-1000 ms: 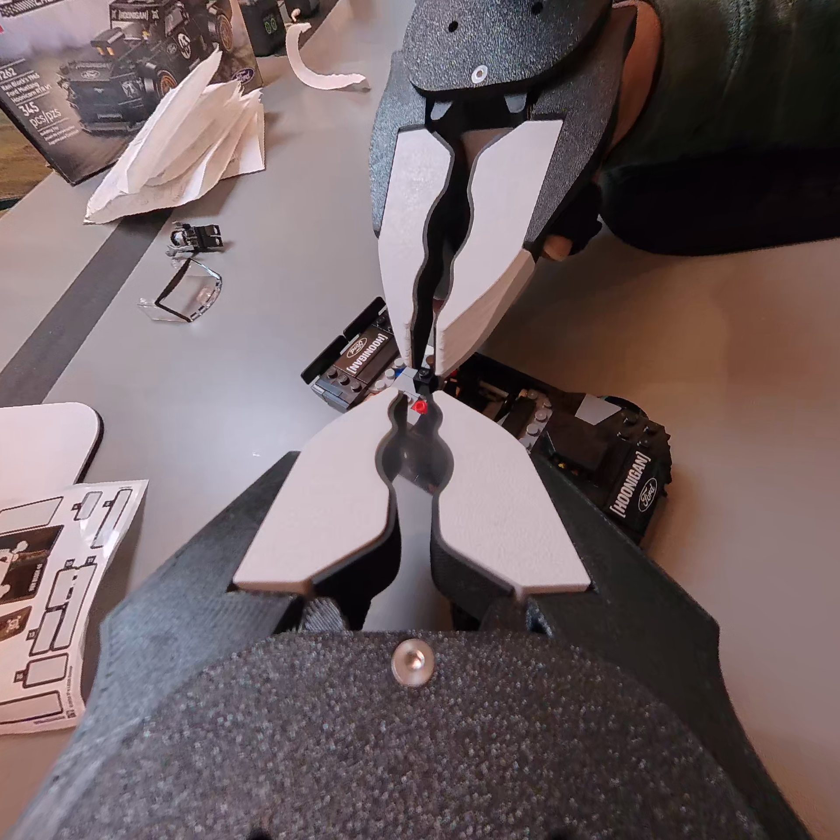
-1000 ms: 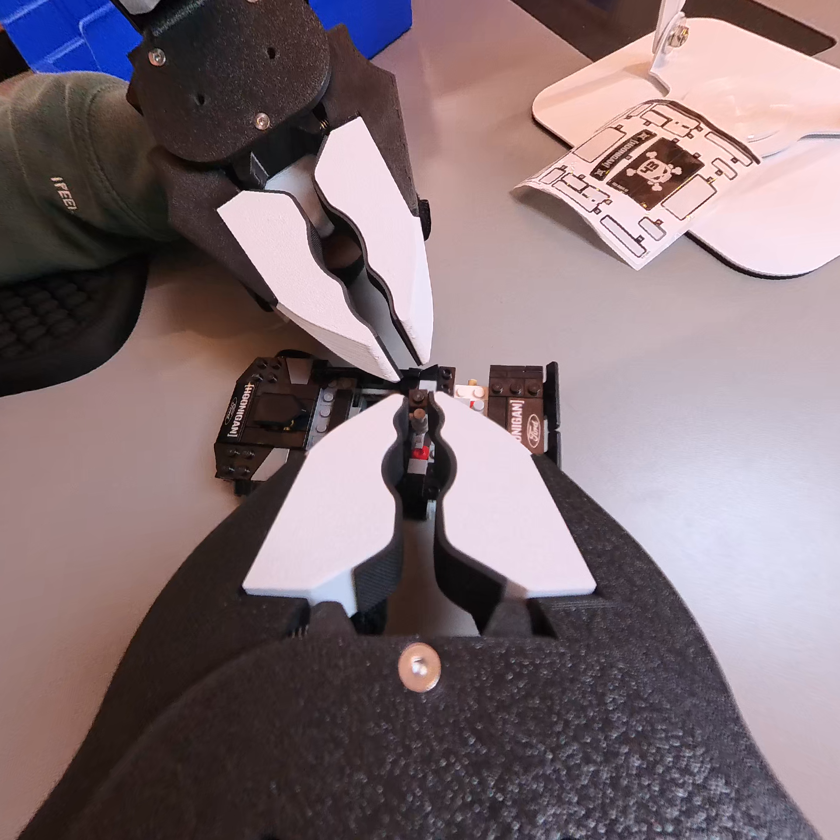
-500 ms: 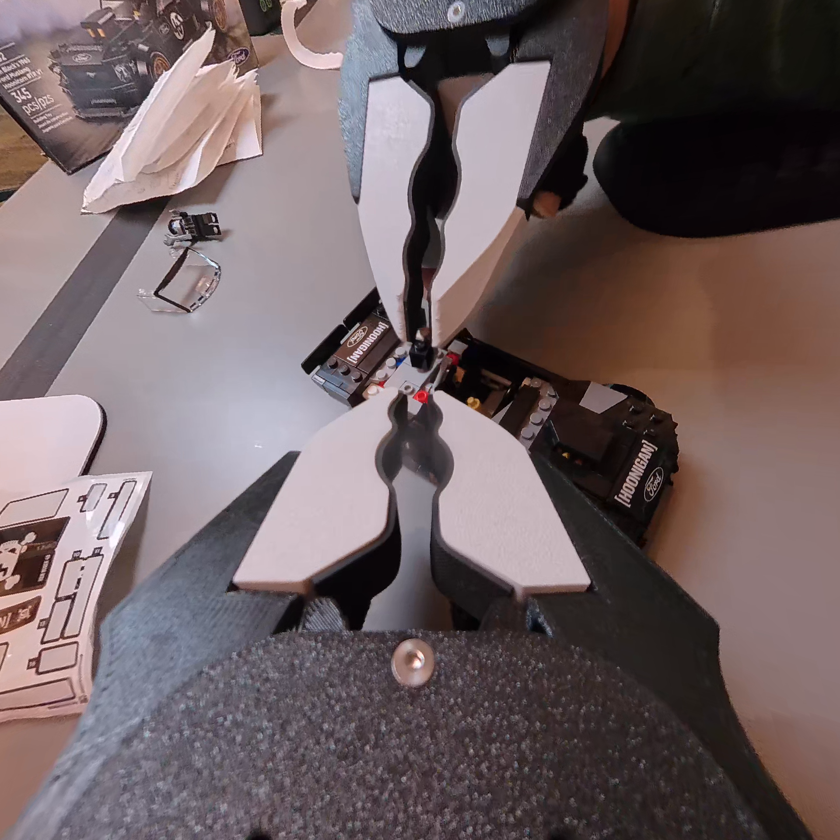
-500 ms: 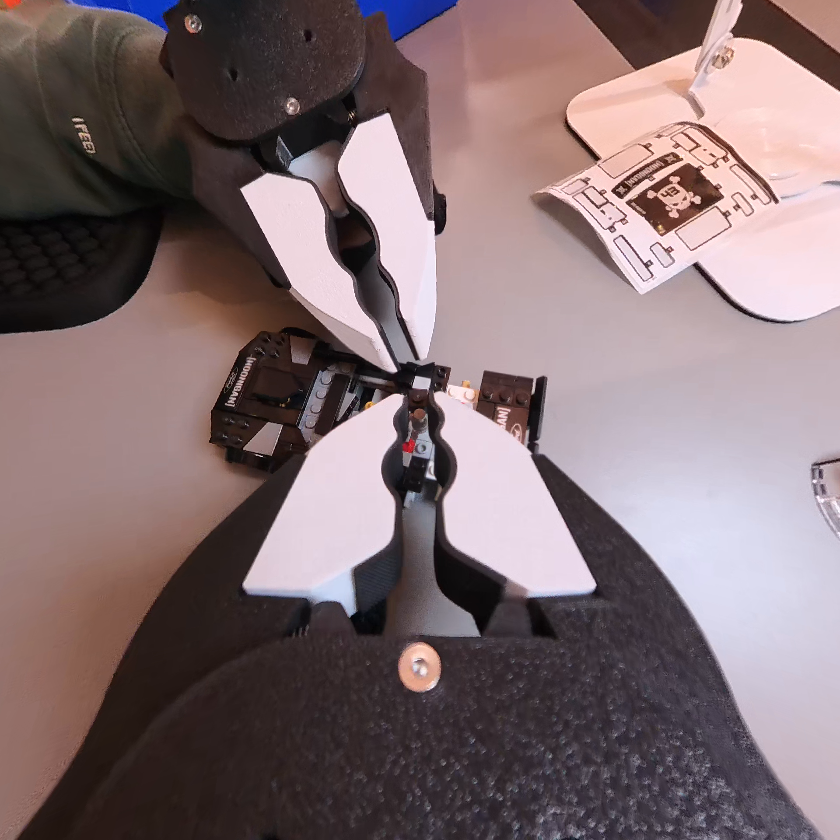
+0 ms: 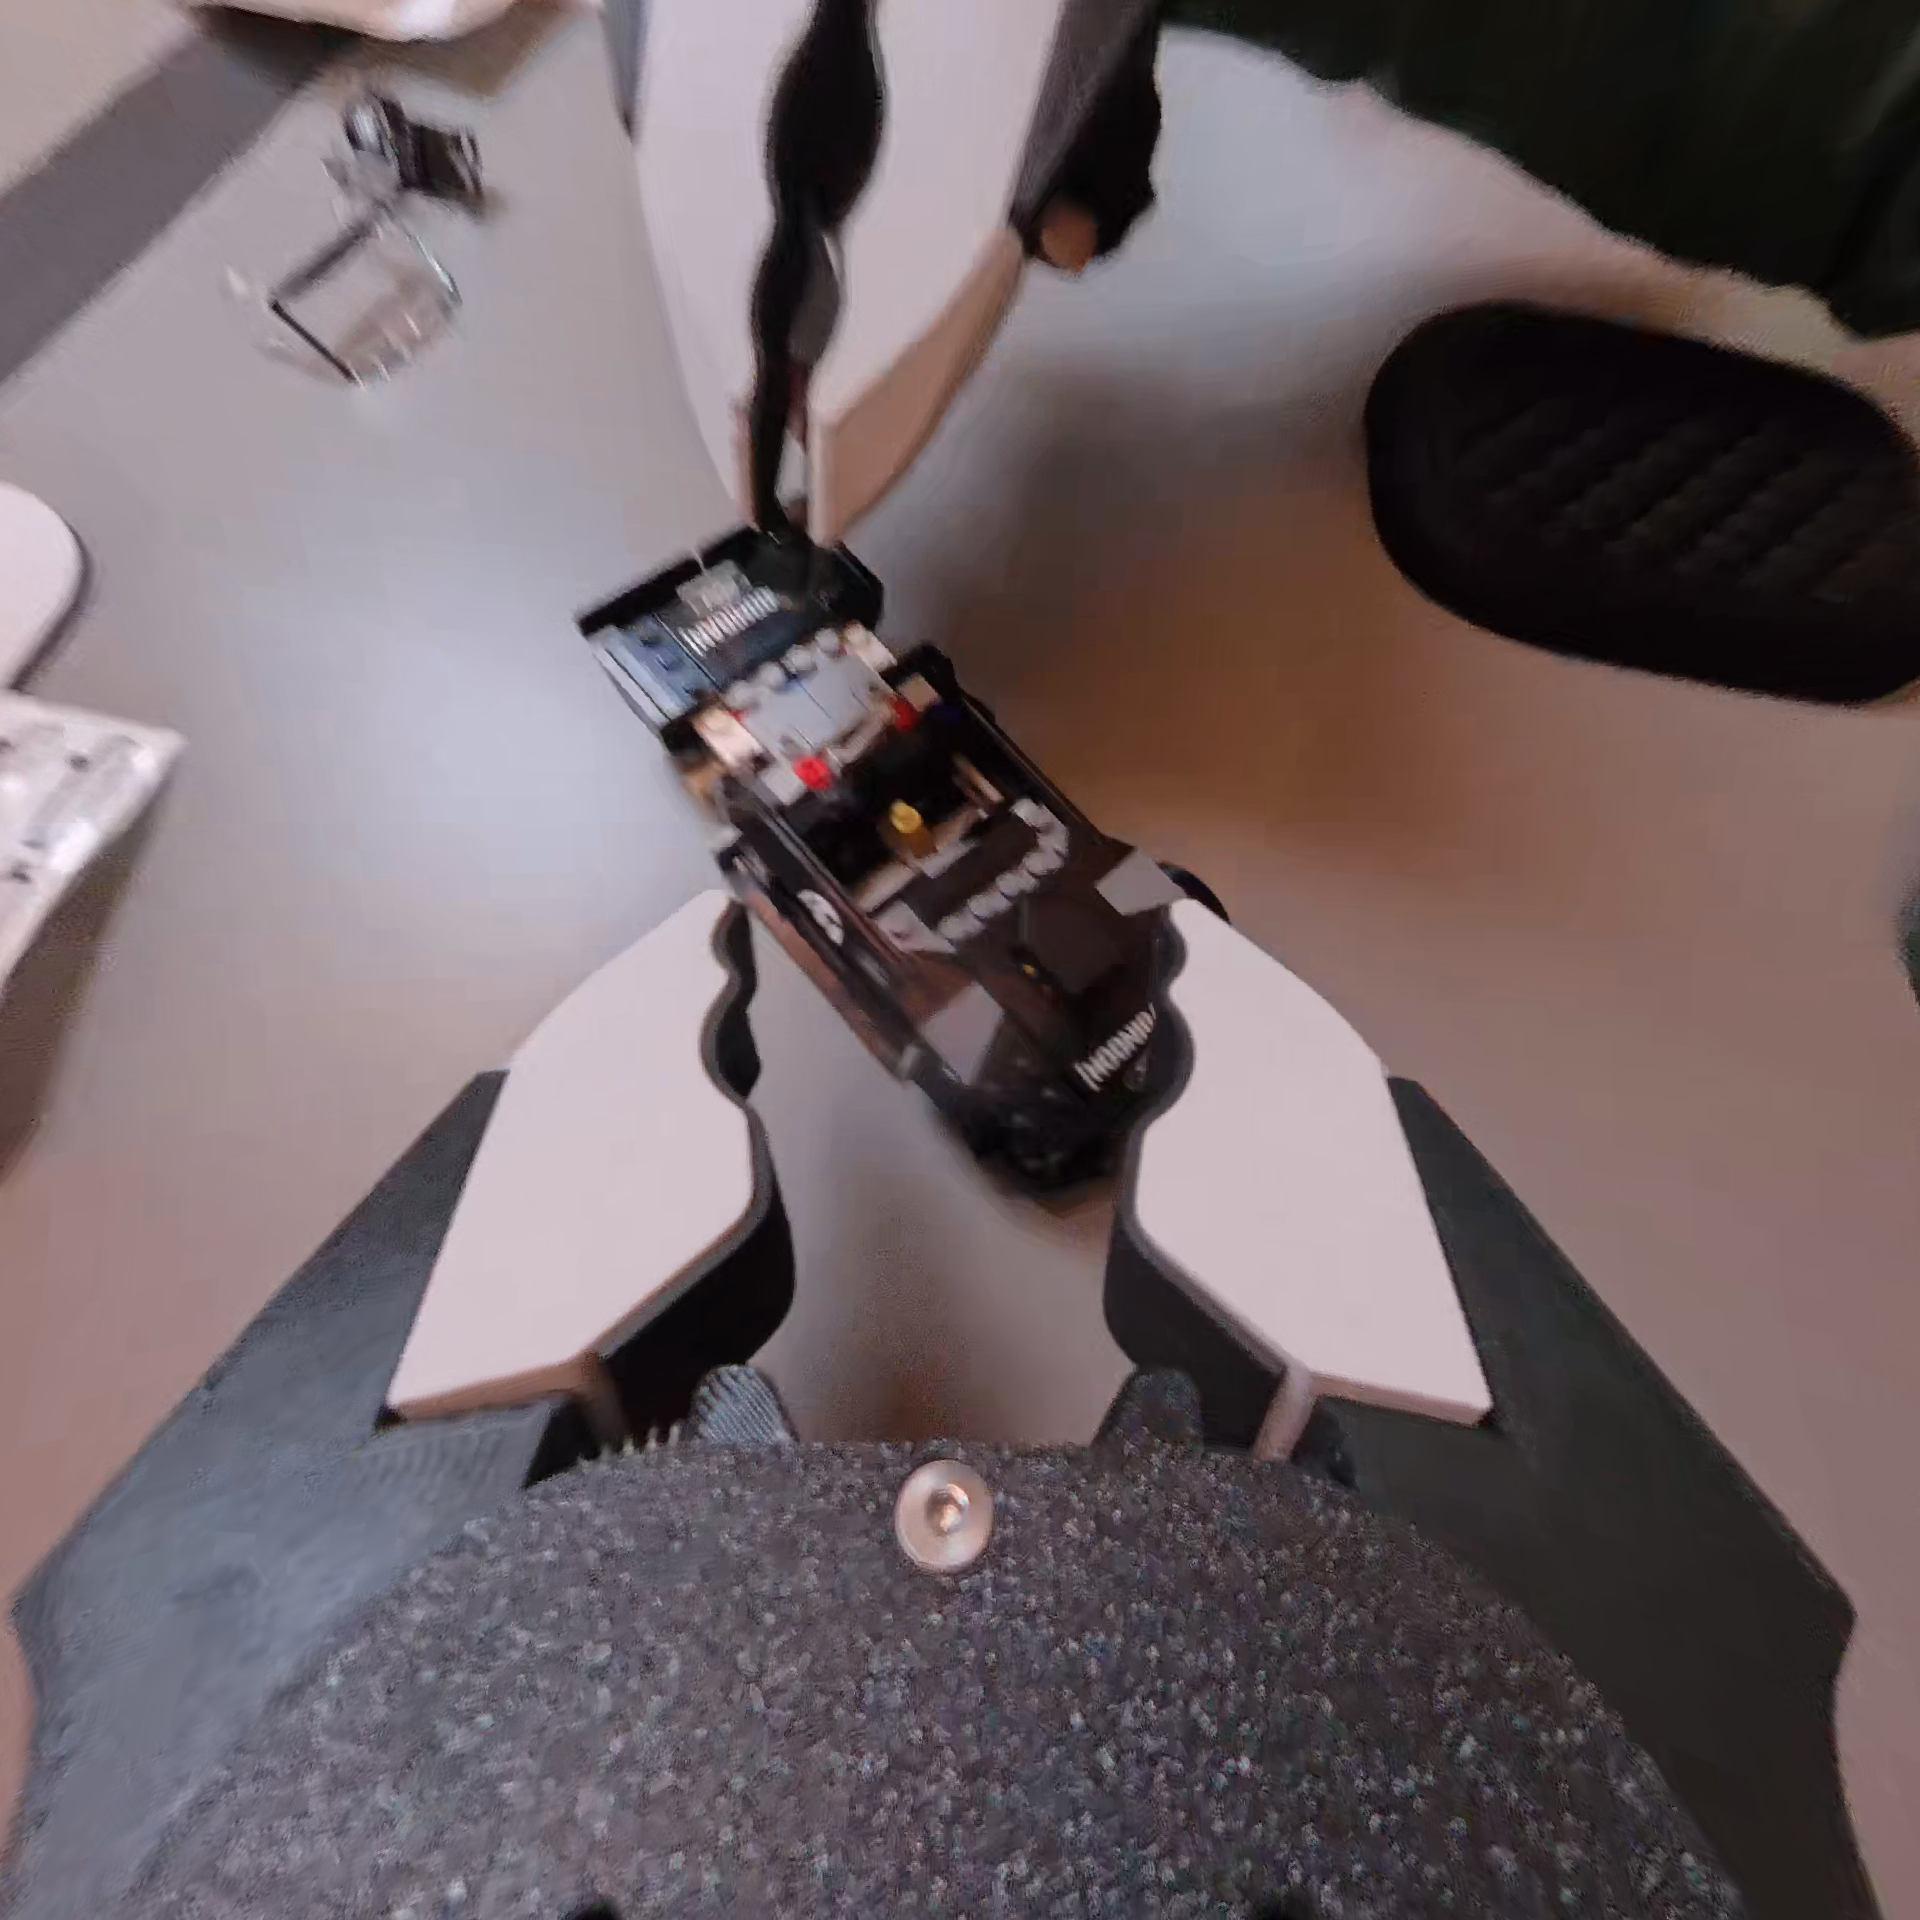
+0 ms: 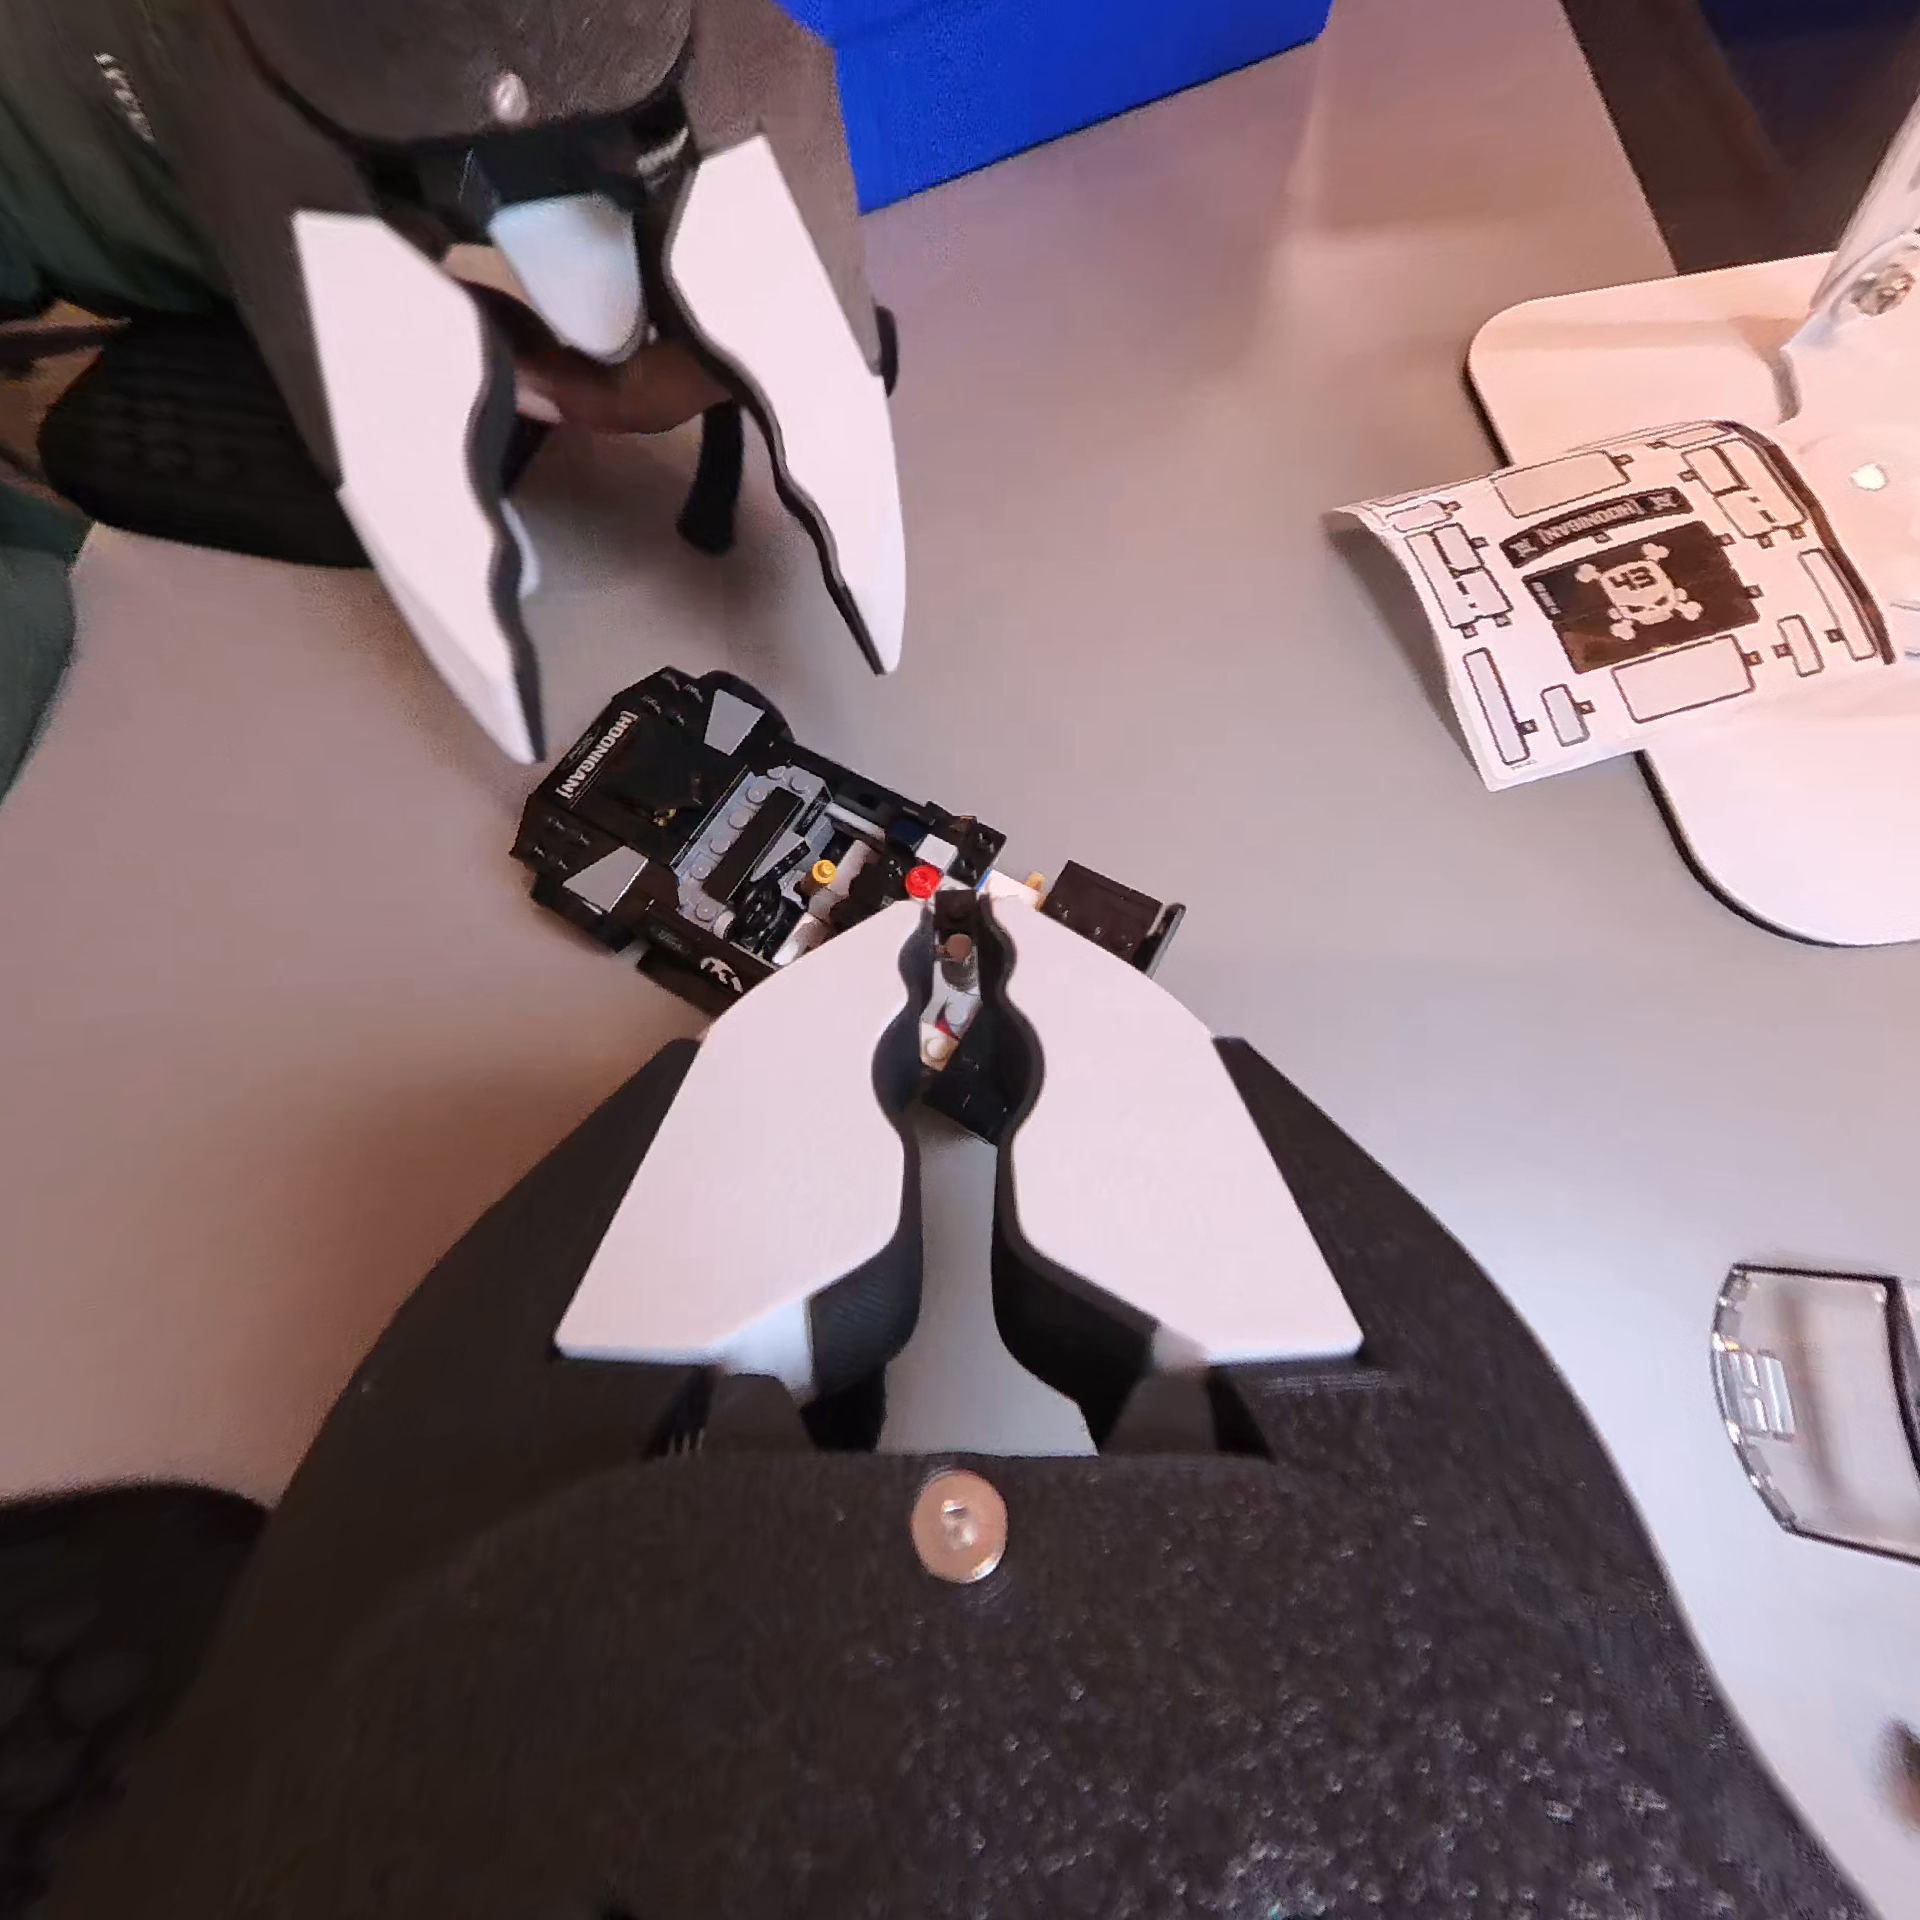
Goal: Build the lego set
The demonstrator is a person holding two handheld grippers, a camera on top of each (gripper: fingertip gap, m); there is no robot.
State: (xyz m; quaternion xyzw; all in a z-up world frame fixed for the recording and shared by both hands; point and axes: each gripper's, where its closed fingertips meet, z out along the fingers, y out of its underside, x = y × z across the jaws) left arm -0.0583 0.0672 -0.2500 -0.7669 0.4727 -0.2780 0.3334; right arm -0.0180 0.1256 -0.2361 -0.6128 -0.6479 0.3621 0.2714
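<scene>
The black lego car lies on the grey table, part built, with its inside open to view; it also shows in the right wrist view. My left gripper is open wide, its fingers on either side of the car's near end, holding nothing; the right wrist view shows it above the car's far end. My right gripper is shut on a small black lego piece over the car's edge. In the blurred left wrist view its tips sit at the car's far end.
A clear windscreen piece and a small black part lie at the far left. A sticker sheet rests on a white stand base. A blue bin stands behind. A black mesh pad and a person's sleeve are nearby. The gap from one gripper's tips to the other's is roughly 8 cm. About 25 cm separates my left fingertips from the white stand base.
My left gripper has opened wide and drawn back to the car's other end. My right gripper, still shut on the small piece, has shifted along the car. The car has turned.
</scene>
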